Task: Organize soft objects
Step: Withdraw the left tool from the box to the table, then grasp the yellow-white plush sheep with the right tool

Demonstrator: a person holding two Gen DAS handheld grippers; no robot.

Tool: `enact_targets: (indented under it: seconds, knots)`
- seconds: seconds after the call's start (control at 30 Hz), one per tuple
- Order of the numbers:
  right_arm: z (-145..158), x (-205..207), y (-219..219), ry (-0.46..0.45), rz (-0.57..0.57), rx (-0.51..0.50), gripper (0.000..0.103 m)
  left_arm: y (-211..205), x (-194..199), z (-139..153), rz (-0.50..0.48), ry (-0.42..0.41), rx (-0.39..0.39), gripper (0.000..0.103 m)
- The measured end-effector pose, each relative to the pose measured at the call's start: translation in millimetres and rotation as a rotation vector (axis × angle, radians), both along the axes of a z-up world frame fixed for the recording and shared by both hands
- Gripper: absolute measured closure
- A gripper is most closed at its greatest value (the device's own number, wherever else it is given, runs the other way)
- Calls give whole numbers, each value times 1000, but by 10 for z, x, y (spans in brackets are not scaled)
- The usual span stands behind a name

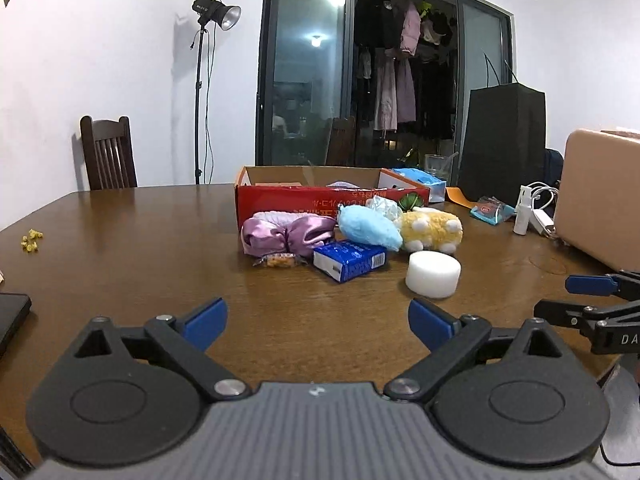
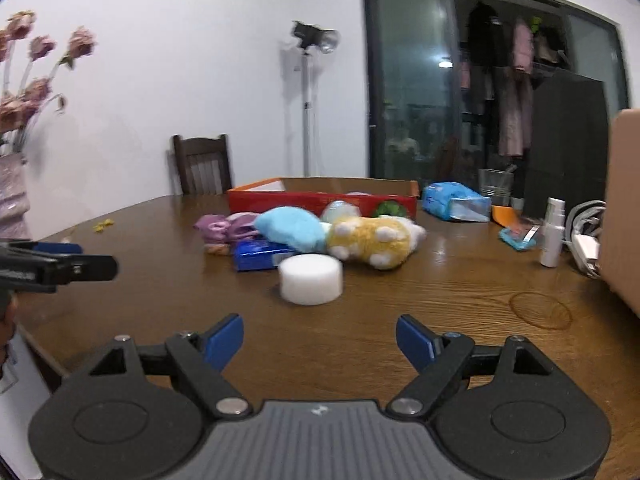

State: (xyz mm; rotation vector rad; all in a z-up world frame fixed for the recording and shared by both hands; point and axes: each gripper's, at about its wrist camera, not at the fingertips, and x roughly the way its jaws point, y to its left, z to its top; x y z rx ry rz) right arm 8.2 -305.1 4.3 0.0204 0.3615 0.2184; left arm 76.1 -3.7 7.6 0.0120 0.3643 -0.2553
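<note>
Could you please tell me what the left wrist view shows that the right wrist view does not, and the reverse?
Only the left wrist view shows the wrapped orange snack lying in front of the purple satin bow and a dark flat device at the table's left edge.

Only the right wrist view shows the dried pink flowers in their vase and a ring stain on the wood.

Both show the red box, blue plush, yellow plush, blue tissue pack, white foam cylinder, and both tongs open and empty.

Brown wooden table (image 1: 140, 240) under a red box (image 1: 304, 198), white foam cylinder (image 1: 433, 274), blue packet (image 1: 350, 259).
</note>
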Motion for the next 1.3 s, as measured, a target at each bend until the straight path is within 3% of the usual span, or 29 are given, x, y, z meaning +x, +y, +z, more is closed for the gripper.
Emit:
enact_targets:
  seconds: [0.3, 0.47, 0.67, 0.83, 0.87, 0.97, 1.1, 1.3]
  knots:
    - [39, 369, -201, 25, -47, 108, 20, -212, 392, 28, -53, 59, -34, 4]
    - [139, 1047, -373, 64, -85, 202, 20, -527, 753, 144, -136, 65, -75, 4]
    - [131, 1917, -472, 120, -105, 268, 21, -844, 1227, 183, -152, 105, -64, 12]
    - [-62, 2469, -500, 231, -101, 316, 31, -920, 1511, 153, -136, 142, -67, 15]
    - [-107, 2510, -535, 242, -80, 362, 44, -913, 1550, 140, -134, 152, -73, 15]
    - [-138, 2520, -592, 247, -52, 396, 55, -878, 1630, 110, -129, 182, -97, 17]
    - [-92, 2393, -617, 205, -65, 378, 58, -882, 1571, 135, -127, 181, -101, 19]
    - [143, 1724, -681, 87, -47, 411, 58, -761, 1194, 239, -153, 149, -125, 19]
